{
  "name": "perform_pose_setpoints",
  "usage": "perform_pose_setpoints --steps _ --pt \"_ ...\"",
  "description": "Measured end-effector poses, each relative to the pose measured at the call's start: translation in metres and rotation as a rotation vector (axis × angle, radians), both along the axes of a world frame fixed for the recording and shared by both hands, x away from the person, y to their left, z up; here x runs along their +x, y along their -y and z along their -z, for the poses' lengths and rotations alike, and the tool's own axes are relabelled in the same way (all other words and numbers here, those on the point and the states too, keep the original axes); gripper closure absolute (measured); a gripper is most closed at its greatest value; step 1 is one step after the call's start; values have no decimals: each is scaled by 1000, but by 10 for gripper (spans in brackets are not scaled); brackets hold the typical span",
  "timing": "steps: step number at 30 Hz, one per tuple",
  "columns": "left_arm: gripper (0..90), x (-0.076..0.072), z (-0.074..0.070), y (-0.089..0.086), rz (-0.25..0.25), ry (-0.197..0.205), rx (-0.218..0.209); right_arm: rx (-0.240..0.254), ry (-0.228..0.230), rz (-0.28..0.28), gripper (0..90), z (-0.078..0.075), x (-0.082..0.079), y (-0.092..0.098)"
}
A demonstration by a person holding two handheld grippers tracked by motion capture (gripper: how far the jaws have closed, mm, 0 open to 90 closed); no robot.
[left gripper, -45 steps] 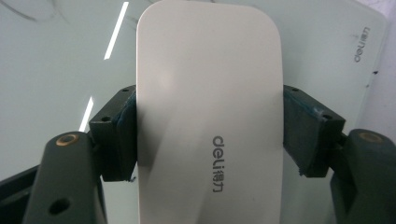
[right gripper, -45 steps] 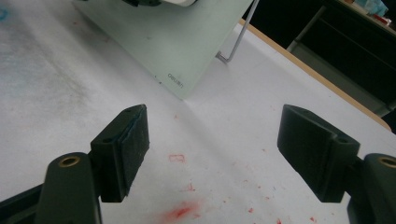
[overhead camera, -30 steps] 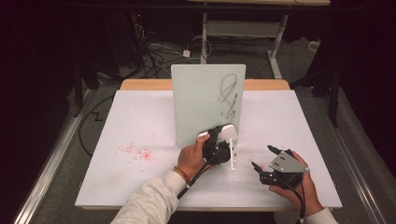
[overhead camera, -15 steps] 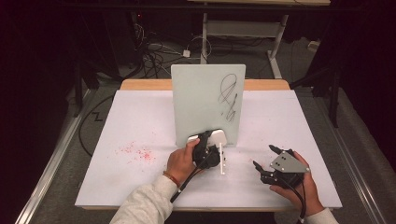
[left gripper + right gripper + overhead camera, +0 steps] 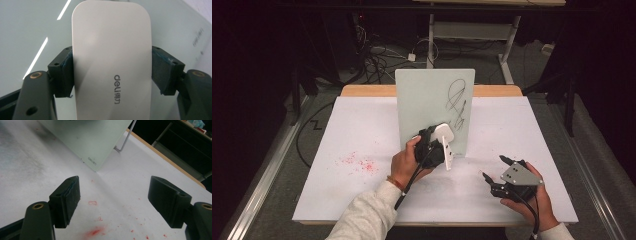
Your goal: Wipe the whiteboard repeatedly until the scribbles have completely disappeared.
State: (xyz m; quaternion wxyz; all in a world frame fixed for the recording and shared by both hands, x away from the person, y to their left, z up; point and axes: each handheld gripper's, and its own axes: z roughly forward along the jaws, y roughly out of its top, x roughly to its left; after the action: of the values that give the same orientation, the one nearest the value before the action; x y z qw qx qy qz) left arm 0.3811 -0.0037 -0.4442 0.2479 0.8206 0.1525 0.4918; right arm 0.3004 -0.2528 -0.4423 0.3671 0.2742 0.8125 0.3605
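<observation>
A pale green whiteboard (image 5: 427,100) stands upright on the white table (image 5: 362,130), with black scribbles (image 5: 457,102) near its right edge. My left gripper (image 5: 432,147) is shut on a white Deli eraser (image 5: 446,142), held against the board's lower middle, below and left of the scribbles. In the left gripper view the eraser (image 5: 112,62) is clamped between both pads (image 5: 63,72) with the board (image 5: 30,25) right behind it. My right gripper (image 5: 496,170) rests open at the front right, away from the board. Nothing lies between its jaws (image 5: 115,200), and the board's corner (image 5: 82,137) stands ahead of them.
Red specks (image 5: 357,162) stain the table at the front left, and more red smears (image 5: 95,231) lie under the right gripper. A metal stand leg (image 5: 125,142) props the board from behind. Cables lie on the floor (image 5: 377,60) beyond the table.
My left gripper carried the eraser left and slightly down across the board's lower part, then back up a little. The right gripper has barely moved.
</observation>
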Motion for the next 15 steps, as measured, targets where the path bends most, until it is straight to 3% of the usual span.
perform_pose_setpoints --steps 8,13,15 --pt "283 8 -22 31 -3 33 -4 11 1 0 263 0 0 1" --pt "283 8 -20 42 -7 44 -27 18 1 2 263 -1 0 3" --pt "283 7 -16 43 0 31 -45 18 0 3 263 -1 1 4"
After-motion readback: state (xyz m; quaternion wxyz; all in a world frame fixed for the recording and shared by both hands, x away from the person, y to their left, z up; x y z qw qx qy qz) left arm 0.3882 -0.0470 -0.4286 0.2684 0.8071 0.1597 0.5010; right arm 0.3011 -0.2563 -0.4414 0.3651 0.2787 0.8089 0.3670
